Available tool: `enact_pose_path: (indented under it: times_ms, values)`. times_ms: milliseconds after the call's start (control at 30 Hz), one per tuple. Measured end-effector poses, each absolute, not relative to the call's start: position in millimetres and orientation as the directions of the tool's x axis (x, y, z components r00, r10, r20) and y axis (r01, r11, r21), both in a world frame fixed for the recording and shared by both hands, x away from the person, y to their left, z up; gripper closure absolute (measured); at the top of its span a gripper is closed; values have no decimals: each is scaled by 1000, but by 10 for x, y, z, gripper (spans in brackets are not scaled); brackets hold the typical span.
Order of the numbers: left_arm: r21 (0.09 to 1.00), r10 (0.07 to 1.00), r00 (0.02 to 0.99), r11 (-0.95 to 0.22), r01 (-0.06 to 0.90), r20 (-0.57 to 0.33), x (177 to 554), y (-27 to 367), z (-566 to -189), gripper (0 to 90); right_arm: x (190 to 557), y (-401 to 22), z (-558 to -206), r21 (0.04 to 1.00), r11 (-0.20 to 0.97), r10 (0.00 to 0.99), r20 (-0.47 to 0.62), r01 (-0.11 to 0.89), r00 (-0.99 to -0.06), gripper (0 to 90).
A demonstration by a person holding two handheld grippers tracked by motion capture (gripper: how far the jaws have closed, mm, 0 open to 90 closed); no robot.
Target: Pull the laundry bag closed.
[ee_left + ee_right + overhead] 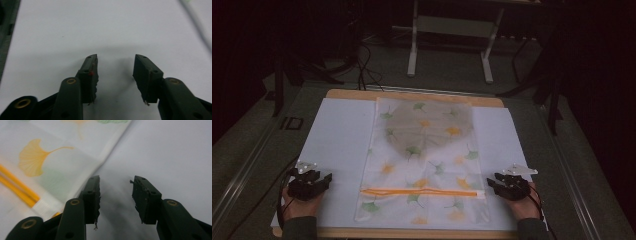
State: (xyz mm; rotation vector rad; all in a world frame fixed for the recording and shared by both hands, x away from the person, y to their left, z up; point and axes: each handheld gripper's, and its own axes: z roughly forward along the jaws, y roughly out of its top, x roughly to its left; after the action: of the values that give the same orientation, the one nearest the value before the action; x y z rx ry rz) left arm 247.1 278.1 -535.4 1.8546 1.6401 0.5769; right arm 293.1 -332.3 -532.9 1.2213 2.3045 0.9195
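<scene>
Left gripper point(115, 75), right gripper point(115, 197) agape; pouch point(424, 165) between, contents unclear.

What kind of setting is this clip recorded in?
Probably a lab or workshop set up for recording: a table with a white cover, cables trailing on the floor and a metal stand in a dim room.

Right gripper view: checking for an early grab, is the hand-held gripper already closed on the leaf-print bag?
No, the right hand-held gripper stands open over the white sheet, beside the leaf-print bag.
</scene>
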Motion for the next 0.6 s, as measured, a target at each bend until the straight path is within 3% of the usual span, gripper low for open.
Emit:
enact_pose_path:
  times_ms: [367, 600]
  values:
    - [666, 956, 286, -168, 726, -71, 2439, 2695, -5334, 595, 2925, -3312, -5306, 704, 437, 810, -38, 560, -585, 567]
    - [665, 946, 314, -180, 725, -86, 2456, 2672, -5340, 585, 2928, -3277, -5230, 702, 452, 785, -20, 551, -619, 593]
